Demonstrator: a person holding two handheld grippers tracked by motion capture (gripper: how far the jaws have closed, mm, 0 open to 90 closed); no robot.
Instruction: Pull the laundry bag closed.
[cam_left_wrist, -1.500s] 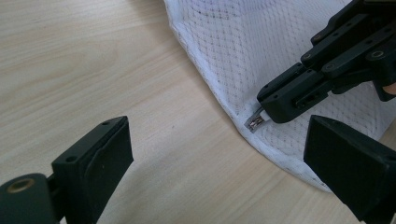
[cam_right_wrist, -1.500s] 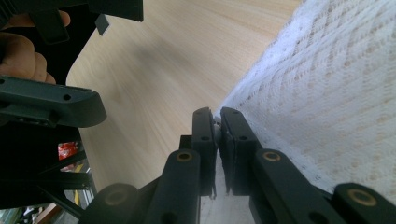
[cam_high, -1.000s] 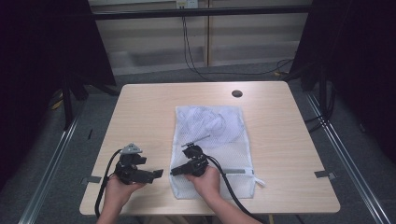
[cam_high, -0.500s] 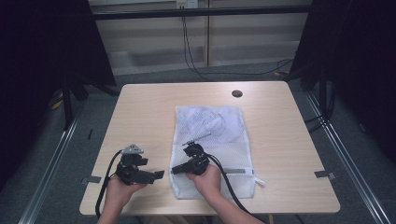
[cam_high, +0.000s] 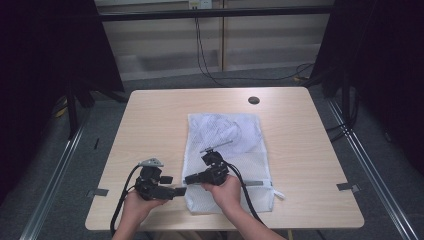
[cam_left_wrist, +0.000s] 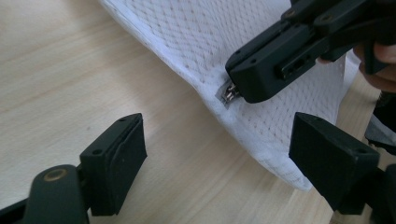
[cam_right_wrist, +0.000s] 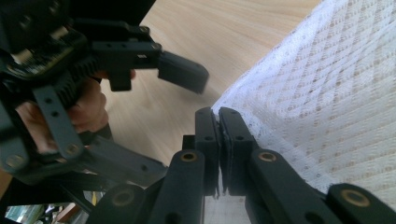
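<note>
I have the wooden table (cam_high: 150, 125) in front of me, with the white mesh laundry bag (cam_high: 225, 140) lying flat on it, its long axis running away from me toward the far edge. A garment of some kind seems to be folded inside near the far end, though through the mesh I can't make it out properly.

My right gripper (cam_high: 192, 177) is nearer the work: it sits at the bag's near left edge, pointing left across the table. In the left gripper view its jaws are pinched together on a small metal zipper pull (cam_left_wrist: 228, 94) at the bag's hem, and the right gripper view shows the two jaws pressed flat against each other with almost no gap.

My left gripper (cam_high: 175, 191) waits just beside it on bare wood, off the bag's left edge and facing the right gripper tip to tip. Its jaws stand wide apart and hold nothing; the bag's corner and the zipper pull lie between and just beyond them.

As I judge it, the zipper runs along the bag's near short end, so the coming pull goes sideways, with the left gripper needing to clamp the hem close by to steady the fabric.
</note>
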